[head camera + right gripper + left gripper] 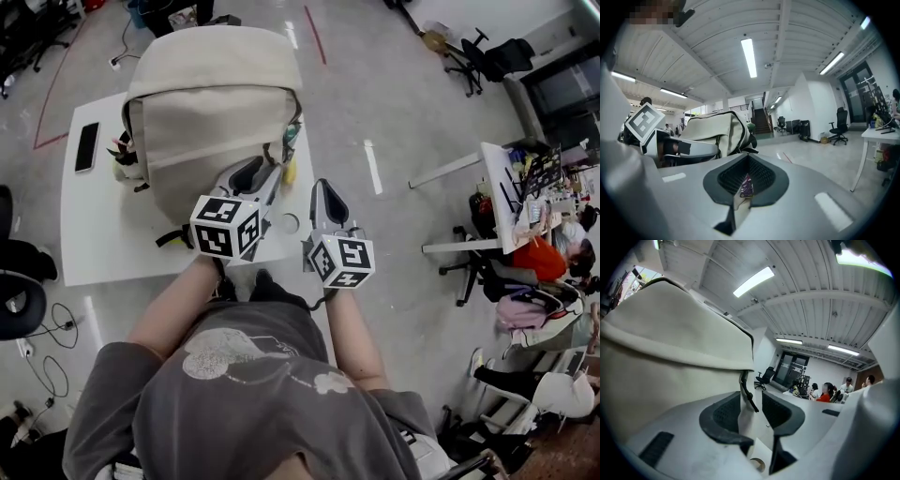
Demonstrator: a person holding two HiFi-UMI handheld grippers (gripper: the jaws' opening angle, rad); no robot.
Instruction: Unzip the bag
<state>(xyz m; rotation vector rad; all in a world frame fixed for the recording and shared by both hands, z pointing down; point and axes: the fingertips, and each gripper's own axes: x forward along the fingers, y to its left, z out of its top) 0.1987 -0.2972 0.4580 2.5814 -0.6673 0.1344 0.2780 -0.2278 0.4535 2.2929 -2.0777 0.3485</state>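
Your left hand-held gripper (751, 409) is released, with the bag (211, 103) upright on the surface (94, 234) just ahead. A dark zip pull (747, 393) hangs untouched between its jaws. Your right hand-held gripper (325, 195) is clenched alongside, clear of the bag. Next, likely pinch the pull.

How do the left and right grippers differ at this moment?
The left gripper has its jaws apart, while the right gripper has them together. The left gripper is at the bag, with the bag's dark zipper pull hanging between its jaws. The right gripper is off to the side, clear of the bag. Each carries a marker cube.
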